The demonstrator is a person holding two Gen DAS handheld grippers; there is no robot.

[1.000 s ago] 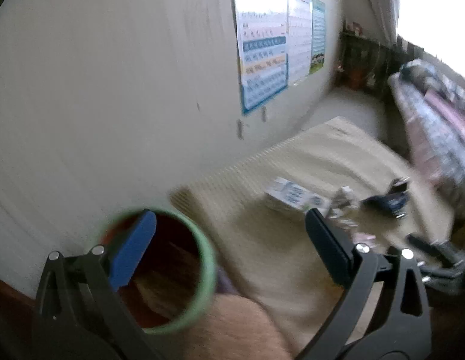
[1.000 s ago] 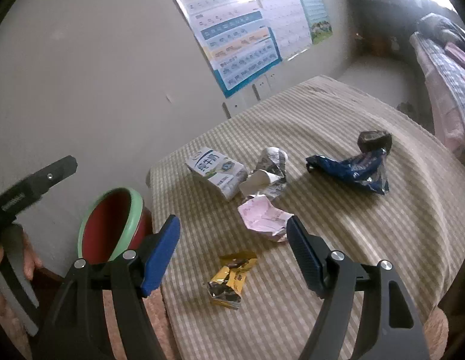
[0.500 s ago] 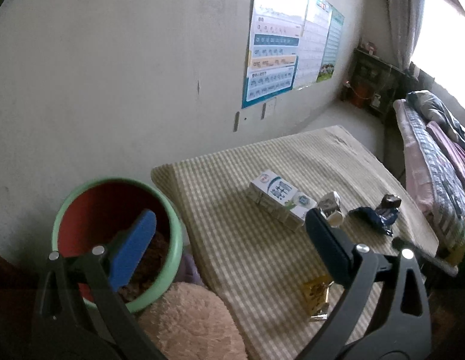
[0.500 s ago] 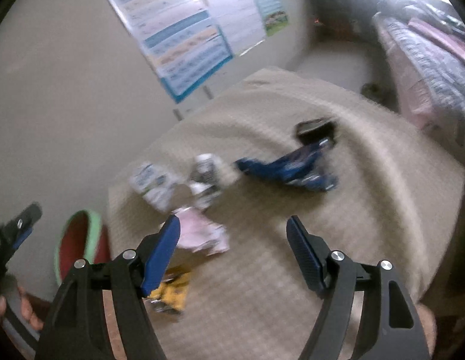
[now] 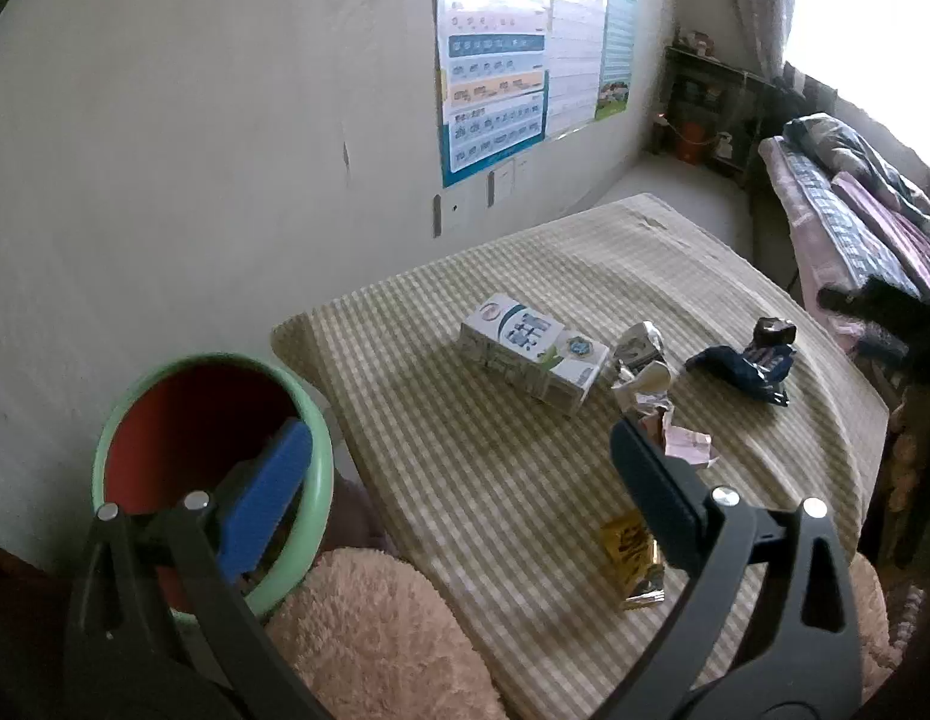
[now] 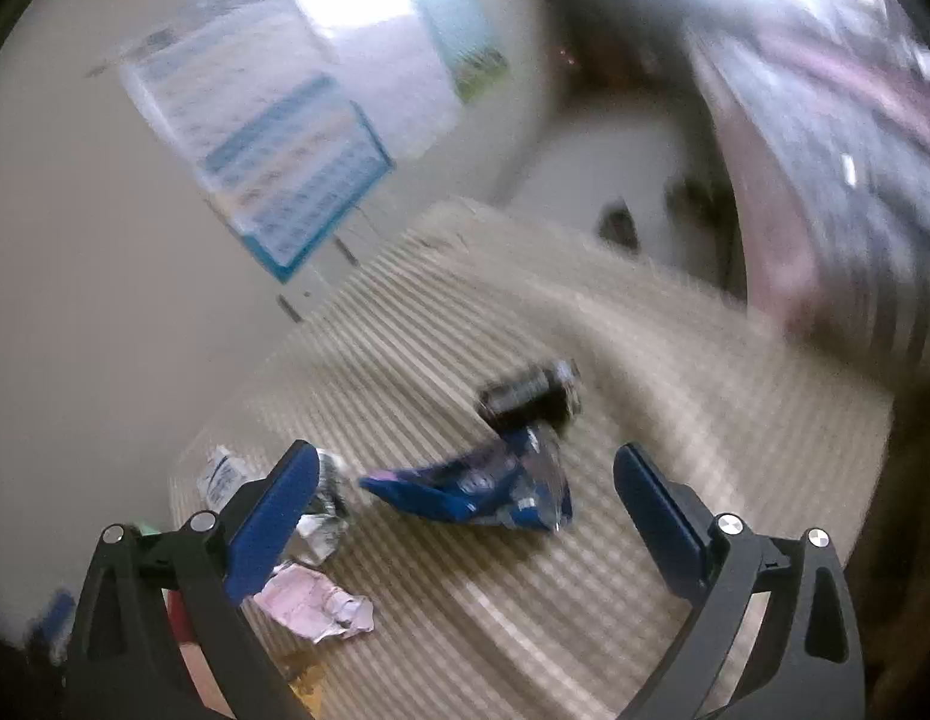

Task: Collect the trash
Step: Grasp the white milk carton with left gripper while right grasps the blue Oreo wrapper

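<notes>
While both tools point downward over the checked surface (image 5: 465,480), the left gripper (image 5: 459,468) hangs with jaws spread and empty, one pad over the bin. Right gripper (image 6: 465,480): jaws opening wide, nothing pressed between them, blue wrapper (image 6: 471,489) on the cloth beyond, view blurred. Green-rimmed bin (image 5: 321,450) with red inside: beside the surface's corner, contents not discernible. Trash on the surface: milk carton (image 5: 531,354), crumpled silver wrapper (image 5: 639,360), pink paper (image 5: 687,444), yellow wrapper (image 5: 633,552), dark blue wrapper (image 5: 741,360). Pink plush item (image 5: 369,630) just below the bin.
</notes>
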